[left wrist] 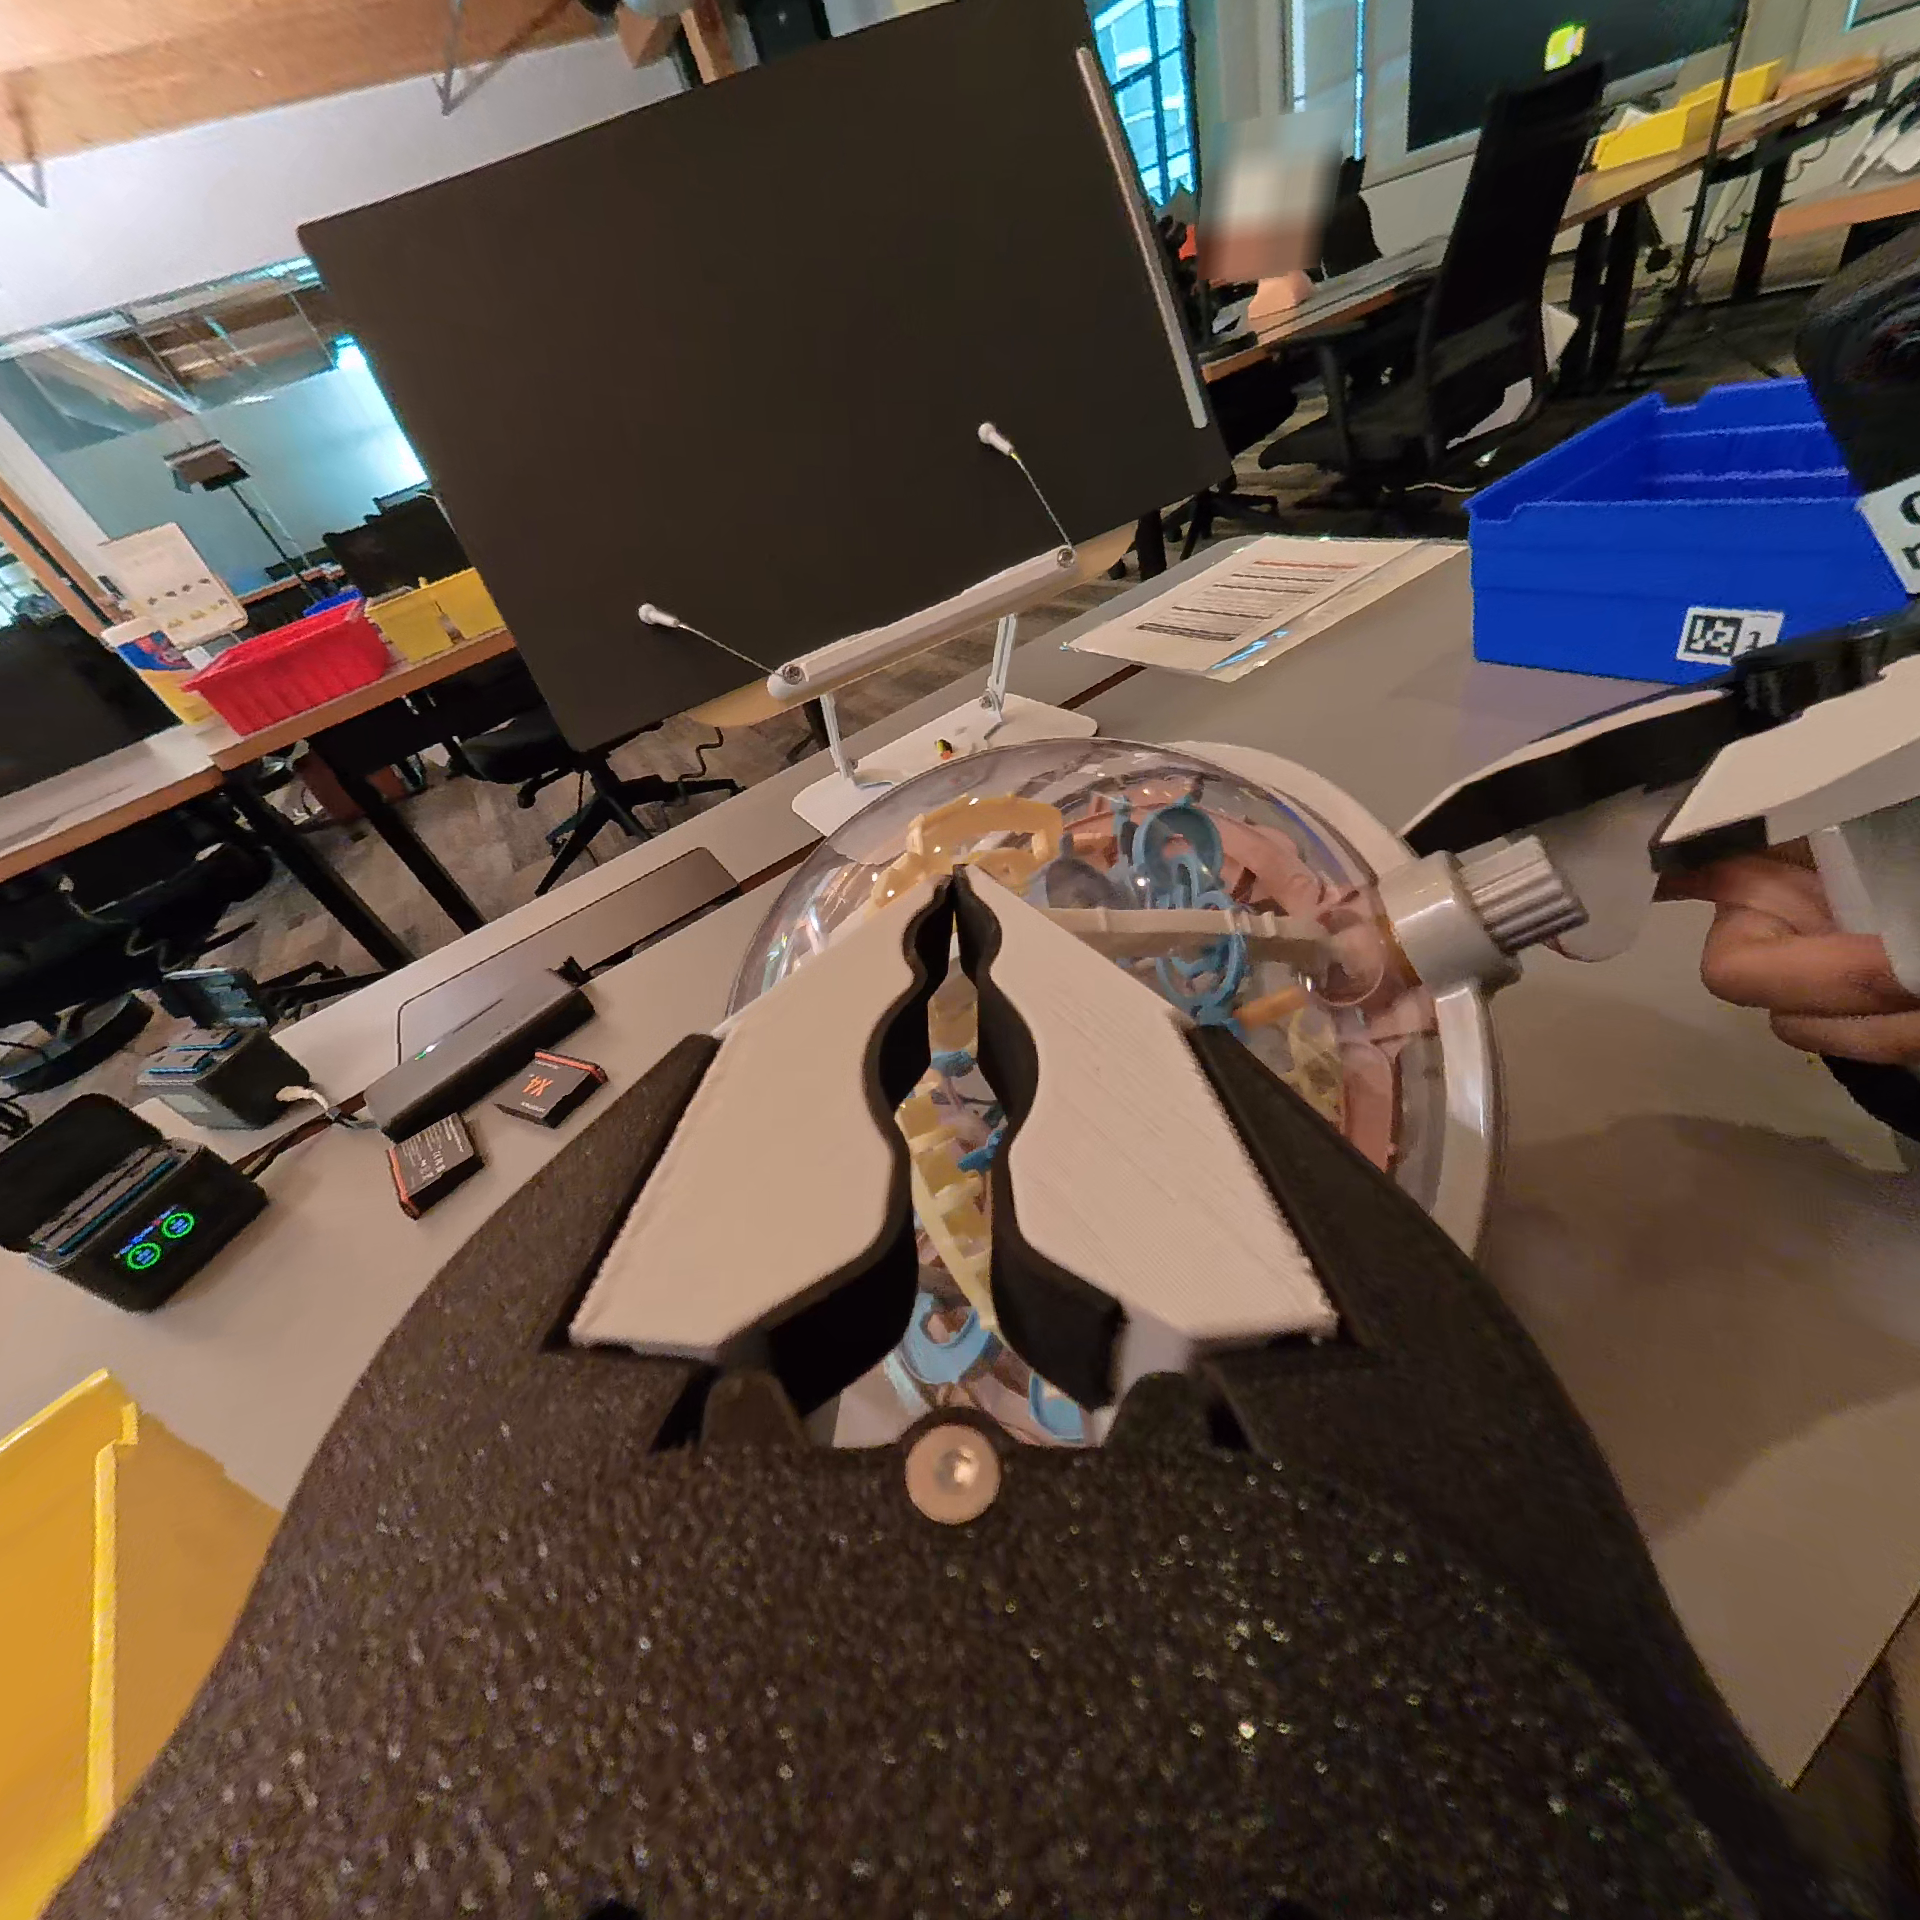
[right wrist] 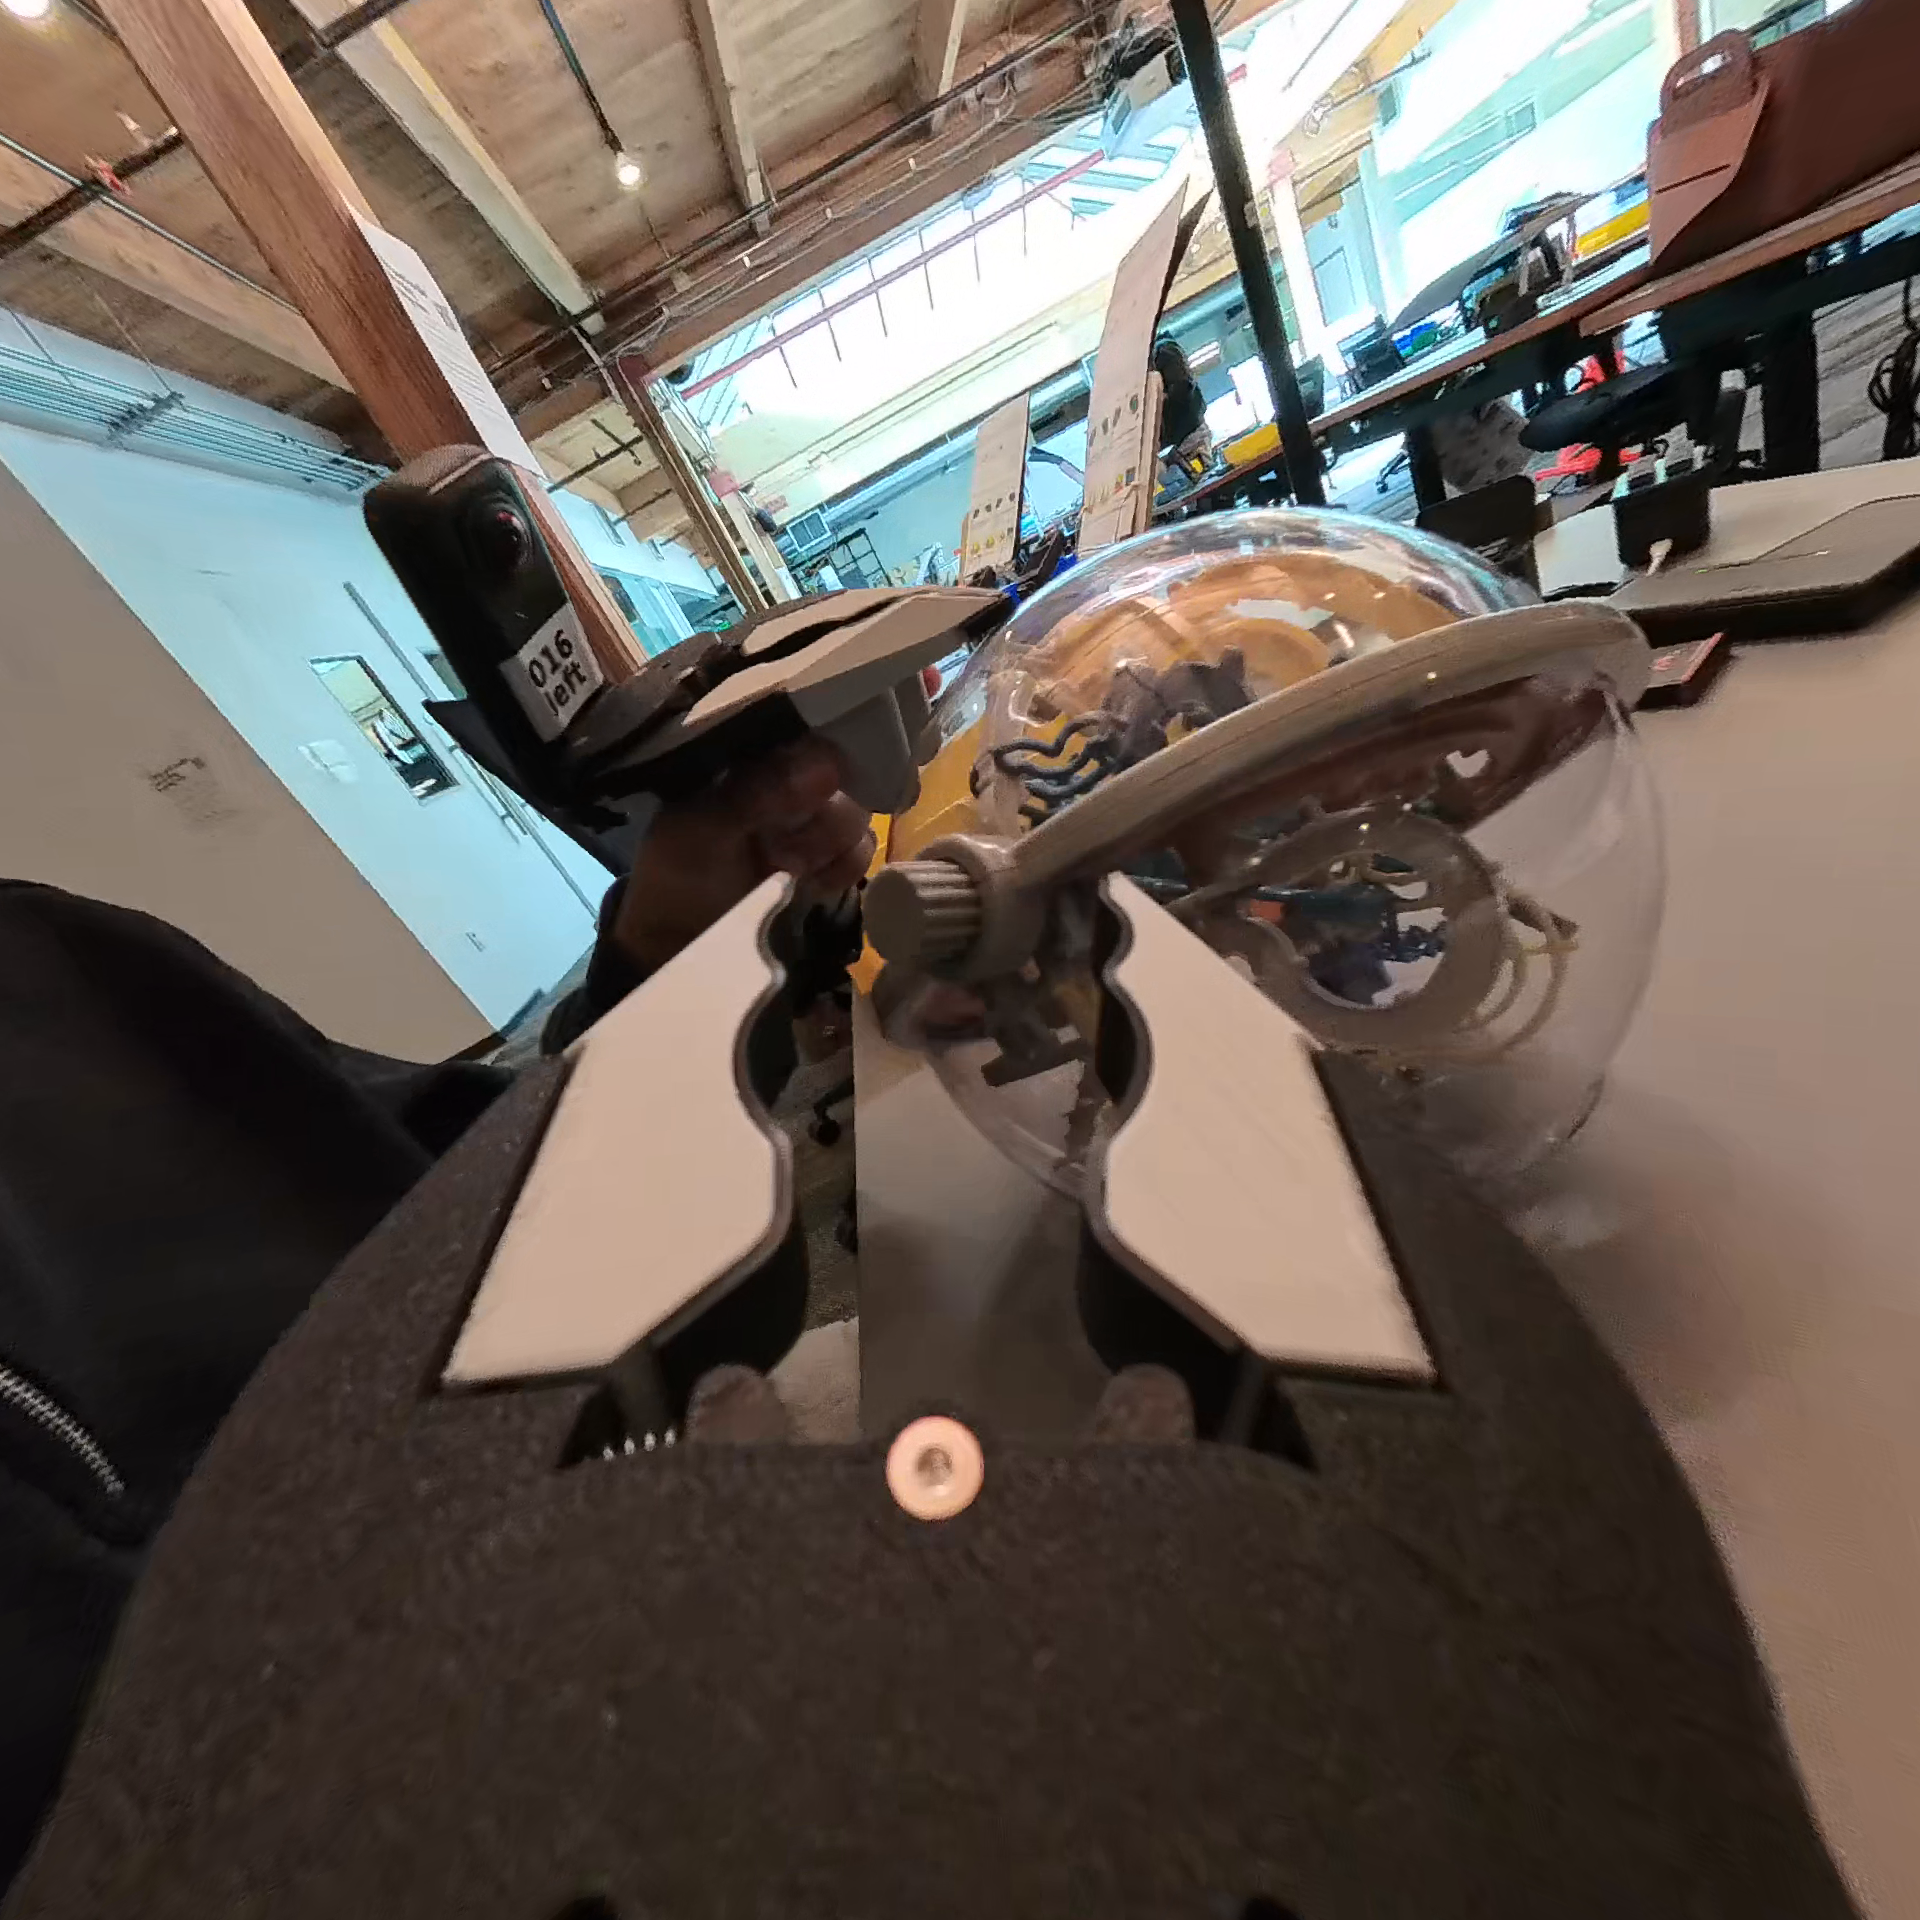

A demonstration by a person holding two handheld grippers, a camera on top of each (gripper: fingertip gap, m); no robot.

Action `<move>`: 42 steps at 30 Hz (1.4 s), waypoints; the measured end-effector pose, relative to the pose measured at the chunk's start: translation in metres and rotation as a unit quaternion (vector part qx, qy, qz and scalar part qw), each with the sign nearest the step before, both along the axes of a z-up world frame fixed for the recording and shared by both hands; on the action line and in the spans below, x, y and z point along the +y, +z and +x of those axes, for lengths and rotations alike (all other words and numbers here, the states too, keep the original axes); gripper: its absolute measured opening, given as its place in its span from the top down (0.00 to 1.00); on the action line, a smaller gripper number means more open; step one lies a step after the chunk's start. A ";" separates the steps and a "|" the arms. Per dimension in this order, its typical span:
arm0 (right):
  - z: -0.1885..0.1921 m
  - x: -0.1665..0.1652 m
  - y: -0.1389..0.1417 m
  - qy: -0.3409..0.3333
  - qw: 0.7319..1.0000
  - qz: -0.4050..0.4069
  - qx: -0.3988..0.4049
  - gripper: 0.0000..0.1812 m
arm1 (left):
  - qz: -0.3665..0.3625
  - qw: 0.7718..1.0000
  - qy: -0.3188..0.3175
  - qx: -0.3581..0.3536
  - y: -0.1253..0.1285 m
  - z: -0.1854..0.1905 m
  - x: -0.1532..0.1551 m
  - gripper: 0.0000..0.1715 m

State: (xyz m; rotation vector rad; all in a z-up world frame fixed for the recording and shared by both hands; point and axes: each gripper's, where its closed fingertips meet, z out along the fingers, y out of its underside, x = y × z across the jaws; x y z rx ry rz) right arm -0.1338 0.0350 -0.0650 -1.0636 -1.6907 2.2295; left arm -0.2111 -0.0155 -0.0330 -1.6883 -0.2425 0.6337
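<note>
A clear plastic maze ball (left wrist: 1299, 997) with coloured tracks inside and a grey ring around it sits on the grey table (left wrist: 1621, 1195). My left gripper (left wrist: 954, 885) is shut and empty, with its tips pressed together over the top of the ball. It also shows in the right wrist view (right wrist: 982, 605), touching the ball's upper left. My right gripper (right wrist: 945, 894) is open. The ball's grey ribbed knob (right wrist: 930, 906) lies between its fingers, which stand apart from it. The ball (right wrist: 1455, 790) fills the middle of that view. The right gripper (left wrist: 1538, 847) and knob (left wrist: 1522, 896) also show in the left wrist view.
A black board on a white stand (left wrist: 769, 416) rises behind the ball. A blue bin (left wrist: 1662, 540) and a printed sheet (left wrist: 1247, 608) lie at the back right. Battery chargers (left wrist: 125, 1216), loose batteries (left wrist: 551, 1086) and a laptop (left wrist: 582, 914) lie left. A yellow bin (left wrist: 73, 1558) is near left. The gap from one gripper's tips to the other's is roughly 10 centimeters.
</note>
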 end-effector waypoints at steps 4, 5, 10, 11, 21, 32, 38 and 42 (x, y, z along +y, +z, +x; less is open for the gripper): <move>0.000 -0.001 -0.002 -0.008 1.000 0.020 0.006 0.72 | 0.003 1.000 -0.002 -0.002 0.000 0.000 0.000 1.00; 0.000 0.000 -0.002 -0.012 1.000 0.024 0.008 0.72 | 0.002 1.000 -0.003 -0.001 0.000 0.001 0.000 1.00; -0.003 0.001 -0.005 -0.036 0.997 0.052 0.033 0.78 | 0.001 1.000 -0.001 0.013 0.000 0.001 0.000 1.00; -0.002 0.000 -0.005 -0.034 0.997 0.054 0.036 0.79 | 0.002 1.000 0.000 0.015 0.000 0.000 -0.001 1.00; -0.006 0.009 0.000 -0.061 0.996 0.046 0.055 0.85 | 0.050 0.998 -0.039 -0.008 0.020 0.022 -0.002 1.00; 0.003 0.001 -0.002 -0.040 0.993 0.070 0.084 0.85 | -0.090 0.969 -0.170 -0.157 -0.035 0.090 0.032 0.85; 0.016 -0.013 -0.008 -0.017 0.984 0.124 0.124 0.85 | -0.130 0.959 -0.180 -0.174 -0.045 0.102 0.028 0.84; 0.021 -0.022 -0.013 -0.015 0.975 0.169 0.145 0.86 | -0.125 0.960 -0.171 -0.186 -0.048 0.105 0.020 0.84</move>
